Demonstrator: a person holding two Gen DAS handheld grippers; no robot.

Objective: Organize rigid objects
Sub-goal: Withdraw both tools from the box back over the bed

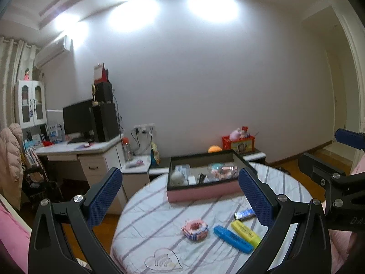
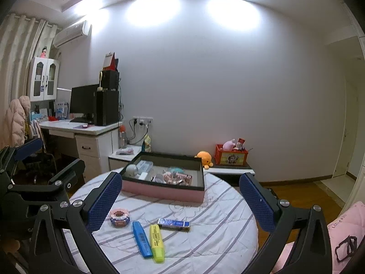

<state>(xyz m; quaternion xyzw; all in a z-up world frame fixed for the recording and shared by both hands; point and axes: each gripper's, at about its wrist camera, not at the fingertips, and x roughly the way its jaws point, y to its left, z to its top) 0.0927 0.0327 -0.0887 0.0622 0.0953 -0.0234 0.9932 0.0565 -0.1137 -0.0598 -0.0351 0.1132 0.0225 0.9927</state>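
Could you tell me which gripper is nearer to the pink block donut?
Left. The left gripper hovers above the pink block donut; the right gripper is off to its right.

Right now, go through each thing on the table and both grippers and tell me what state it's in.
Left gripper: jaws open, empty.
Right gripper: jaws open, empty.
Pink box: lid off, partly filled.
Blue highlighter: capped, lying flat.
Yellow highlighter: capped, lying flat beside the blue one.
Block donut: lying flat on the cloth.
Blue packet: lying flat.

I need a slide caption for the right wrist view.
Open right gripper above two highlighters and pink tray.
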